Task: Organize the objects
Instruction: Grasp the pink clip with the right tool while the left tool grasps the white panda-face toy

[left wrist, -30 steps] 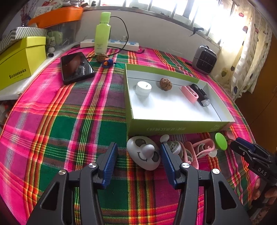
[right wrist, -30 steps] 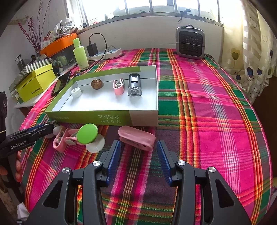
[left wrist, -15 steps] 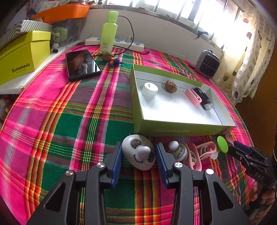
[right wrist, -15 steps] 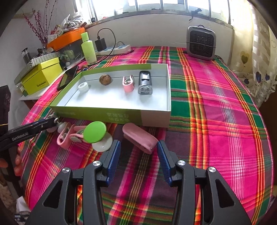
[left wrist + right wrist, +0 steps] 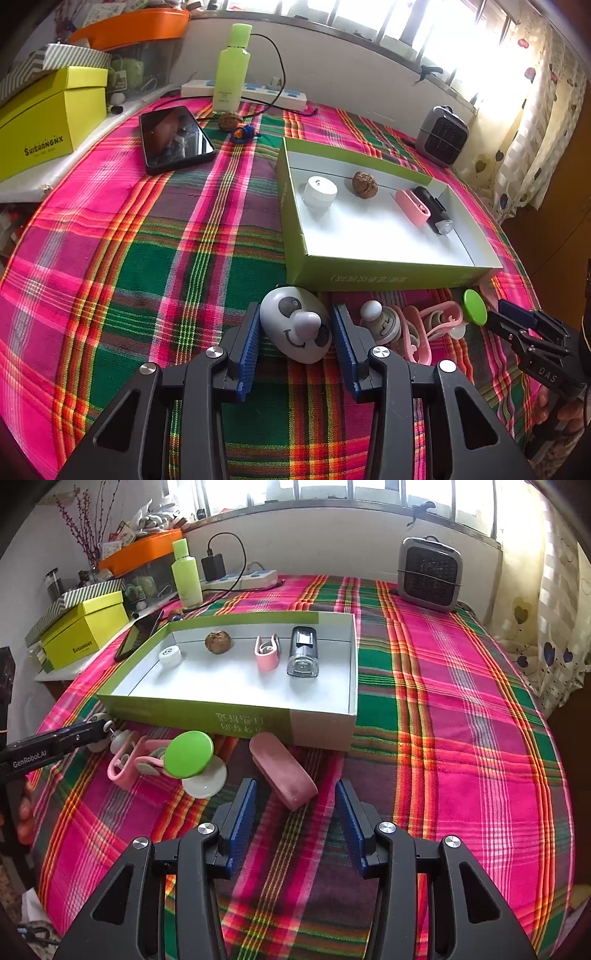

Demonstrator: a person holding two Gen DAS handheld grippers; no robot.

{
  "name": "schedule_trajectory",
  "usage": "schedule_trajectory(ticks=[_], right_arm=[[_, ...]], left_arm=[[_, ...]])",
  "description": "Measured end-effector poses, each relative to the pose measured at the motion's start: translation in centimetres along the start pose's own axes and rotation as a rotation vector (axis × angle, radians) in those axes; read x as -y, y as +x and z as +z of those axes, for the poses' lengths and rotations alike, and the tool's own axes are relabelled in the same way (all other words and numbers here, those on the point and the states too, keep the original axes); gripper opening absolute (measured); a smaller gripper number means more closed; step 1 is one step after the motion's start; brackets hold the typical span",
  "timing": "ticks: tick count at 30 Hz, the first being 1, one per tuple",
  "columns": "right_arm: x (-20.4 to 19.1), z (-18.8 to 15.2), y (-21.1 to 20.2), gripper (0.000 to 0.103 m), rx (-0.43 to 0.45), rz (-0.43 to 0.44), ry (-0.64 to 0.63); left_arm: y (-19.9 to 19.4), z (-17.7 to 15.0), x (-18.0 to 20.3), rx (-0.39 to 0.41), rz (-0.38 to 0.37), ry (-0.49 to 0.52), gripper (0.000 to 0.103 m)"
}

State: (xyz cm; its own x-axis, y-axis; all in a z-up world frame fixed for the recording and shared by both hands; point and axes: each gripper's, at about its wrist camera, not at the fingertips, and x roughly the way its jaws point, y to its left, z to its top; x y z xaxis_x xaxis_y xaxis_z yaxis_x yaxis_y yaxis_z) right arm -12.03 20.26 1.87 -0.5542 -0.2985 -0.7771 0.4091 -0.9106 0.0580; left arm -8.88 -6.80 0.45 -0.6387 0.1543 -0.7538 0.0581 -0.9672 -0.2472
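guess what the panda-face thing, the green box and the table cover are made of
Panda-face thing: probably hard plastic or ceramic; smooth matte white shell with soft highlights.
Green box: looks like cardboard; thin folded walls, matte white inside, printed green outside.
Table cover: woven cloth; visible threads in the plaid, no shine.

My left claw (image 5: pixel 295 334) has just squeezed in on the white smiley-face toy (image 5: pixel 293 325), blue pads against both its sides, just before the green box (image 5: pixel 369 275).
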Motion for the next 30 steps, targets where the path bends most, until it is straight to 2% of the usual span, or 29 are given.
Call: schedule_trajectory(ticks=[25, 30], right_arm=[[-0.6, 1.0, 1.5, 0.045, -0.015, -0.015, -0.081], [-0.7, 1.0, 1.5, 0.038, -0.014, -0.009, -0.086]], left_arm=[[0.2, 0.3, 0.2, -0.003, 0.011, -0.005, 0.038], [0.2, 0.3, 0.2, -0.003, 0.011, -0.005, 0.037]])
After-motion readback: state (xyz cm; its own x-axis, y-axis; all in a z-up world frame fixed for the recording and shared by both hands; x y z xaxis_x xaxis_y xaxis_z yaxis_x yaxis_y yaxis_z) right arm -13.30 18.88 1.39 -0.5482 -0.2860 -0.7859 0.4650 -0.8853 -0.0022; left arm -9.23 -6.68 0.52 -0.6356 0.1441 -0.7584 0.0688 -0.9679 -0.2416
